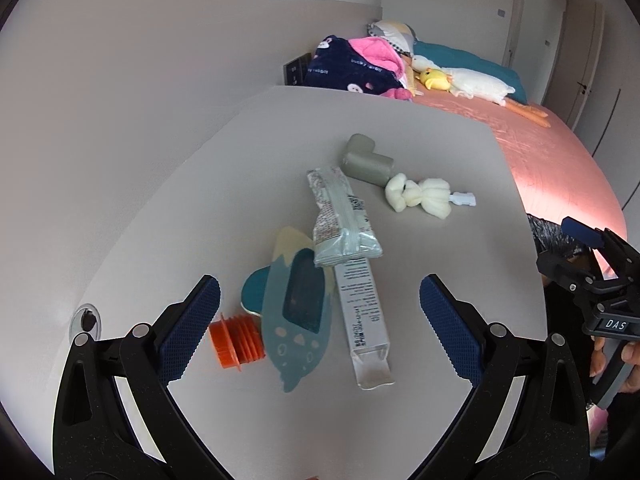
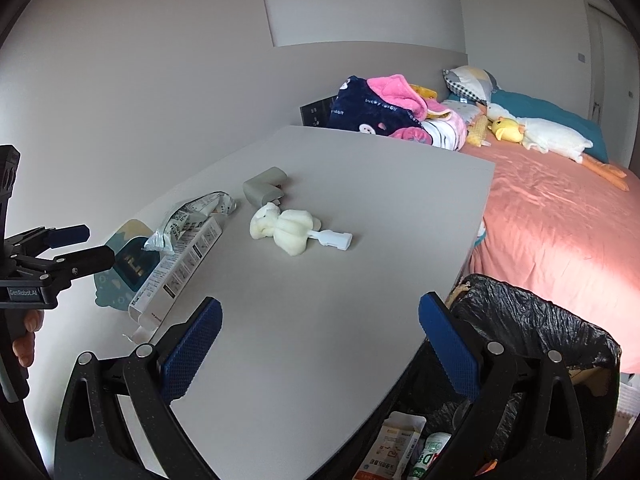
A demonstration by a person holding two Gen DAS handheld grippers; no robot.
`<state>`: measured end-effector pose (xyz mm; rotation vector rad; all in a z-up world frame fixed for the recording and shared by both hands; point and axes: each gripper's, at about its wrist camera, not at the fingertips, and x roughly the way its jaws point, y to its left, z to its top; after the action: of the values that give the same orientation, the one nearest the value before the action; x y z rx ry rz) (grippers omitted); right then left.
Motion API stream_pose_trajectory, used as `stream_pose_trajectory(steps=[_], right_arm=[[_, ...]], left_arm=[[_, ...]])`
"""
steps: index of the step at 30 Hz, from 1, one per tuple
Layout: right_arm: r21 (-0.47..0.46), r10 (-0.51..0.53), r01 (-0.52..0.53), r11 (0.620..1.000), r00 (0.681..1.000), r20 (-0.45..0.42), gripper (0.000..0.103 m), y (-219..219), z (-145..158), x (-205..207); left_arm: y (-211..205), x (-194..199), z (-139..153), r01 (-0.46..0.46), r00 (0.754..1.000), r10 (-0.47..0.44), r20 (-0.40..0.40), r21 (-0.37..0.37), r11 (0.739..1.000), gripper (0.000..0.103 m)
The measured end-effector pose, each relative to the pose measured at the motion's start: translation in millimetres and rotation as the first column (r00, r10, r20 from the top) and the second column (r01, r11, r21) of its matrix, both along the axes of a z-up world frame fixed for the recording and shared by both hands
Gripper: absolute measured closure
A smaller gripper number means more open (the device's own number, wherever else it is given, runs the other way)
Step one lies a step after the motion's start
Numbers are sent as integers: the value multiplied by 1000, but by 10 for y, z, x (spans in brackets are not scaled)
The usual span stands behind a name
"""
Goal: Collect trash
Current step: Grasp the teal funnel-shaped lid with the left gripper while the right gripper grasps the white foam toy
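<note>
On the grey table (image 1: 200, 200) lie a long white carton (image 1: 362, 316), a crumpled foil wrapper (image 1: 340, 220) across its top, a blue card package (image 1: 298, 312), an orange ribbed cap (image 1: 236, 340), a grey elbow piece (image 1: 366, 160) and a white sponge brush (image 1: 424, 196). My left gripper (image 1: 320, 316) is open above the card and carton, holding nothing. My right gripper (image 2: 320, 344) is open and empty over the table's near right edge; it shows in the left wrist view (image 1: 588, 256). The carton (image 2: 176, 268), wrapper (image 2: 188, 216), brush (image 2: 292, 228) and elbow piece (image 2: 264, 188) lie ahead of it to the left.
A bin with a black liner (image 2: 532, 328) stands at the table's right corner, with packets inside. A bed with a pink sheet (image 2: 560, 220), blankets (image 2: 372, 112) and plush toys (image 2: 540, 136) lies beyond. A wall runs along the table's left. A cable hole (image 1: 86, 320) sits near the left edge.
</note>
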<state>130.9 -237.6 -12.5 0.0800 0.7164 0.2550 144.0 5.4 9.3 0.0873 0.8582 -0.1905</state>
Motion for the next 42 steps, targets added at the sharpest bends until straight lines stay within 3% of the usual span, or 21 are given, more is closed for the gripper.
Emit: stream_pose_trajectory(steps=[2,9,19,27,30,34,42], right_arm=[[-12,11,-11,1000,1000,-3,5,46,-2,65],[-62,52,-54,997,998,-26,5,188,-47,309],[-96,109,-114,989,992,-64,5,413,-156,679],[-128,136,-149,981,986,-99,5,588,-259,1009],[-141,145,-161,977,983,-115,5,633,-307,1111],[-147,156,-174,974,980,-125,5,670,-349,1221],[-173,179,-210,962,967,-179,28,776,-454,1380]], left_arm=[[92,38,-29,-22,1000,22,-10,-11,1000,7],[212,156,-187,-27,999,28,-46,18,999,25],[319,388,-412,-36,992,40,-119,29,999,26],[213,535,-585,12,987,-6,-161,36,999,27],[246,561,-616,10,985,-10,-172,-1,1000,40],[285,585,-632,-13,982,6,-191,-36,999,40],[249,585,-639,-5,982,0,-189,-29,1000,40]])
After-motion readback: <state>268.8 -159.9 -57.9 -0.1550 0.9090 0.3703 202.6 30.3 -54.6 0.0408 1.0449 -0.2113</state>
